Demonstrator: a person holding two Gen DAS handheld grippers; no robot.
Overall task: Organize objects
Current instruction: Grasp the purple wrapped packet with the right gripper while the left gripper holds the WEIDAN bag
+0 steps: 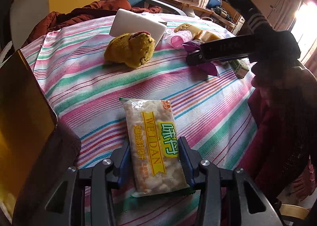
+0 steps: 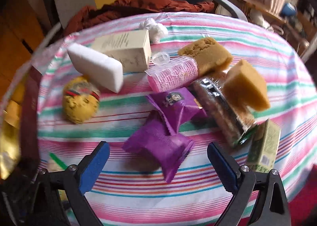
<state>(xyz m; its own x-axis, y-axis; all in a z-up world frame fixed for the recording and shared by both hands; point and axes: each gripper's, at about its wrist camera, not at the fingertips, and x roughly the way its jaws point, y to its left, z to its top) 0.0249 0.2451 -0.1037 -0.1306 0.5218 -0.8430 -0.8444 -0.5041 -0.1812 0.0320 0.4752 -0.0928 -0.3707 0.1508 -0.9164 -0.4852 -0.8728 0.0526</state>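
The cracker packet [image 1: 153, 144] marked WEIDAN sits between the two blue pads of the left gripper [image 1: 154, 161]. The pads press on its long sides, so the left gripper is gripping it, above the striped tablecloth [image 1: 83, 79]. A big yellow box [image 1: 21, 107] stands close on the left side, and it looks like the place where things go.

The right gripper [image 2: 158, 161] is wide open with nothing in it. It hangs over a purple snack packet [image 2: 158, 146], which lies on the cloth just past its tips. A second purple packet [image 2: 174, 105] lies touching it behind.

To do this step well, the right gripper should come down so one pad is on each side of the near purple packet only. It should not pinch the second packet too. The wrapper is soft and crinkly, so a slow squeeze in the middle is likely best. Meanwhile the left gripper should keep the crackers steady and not squash them.

Farther off lie a yellow knitted thing [image 2: 80, 105], a white sponge [image 2: 95, 67] and two brown sponges.
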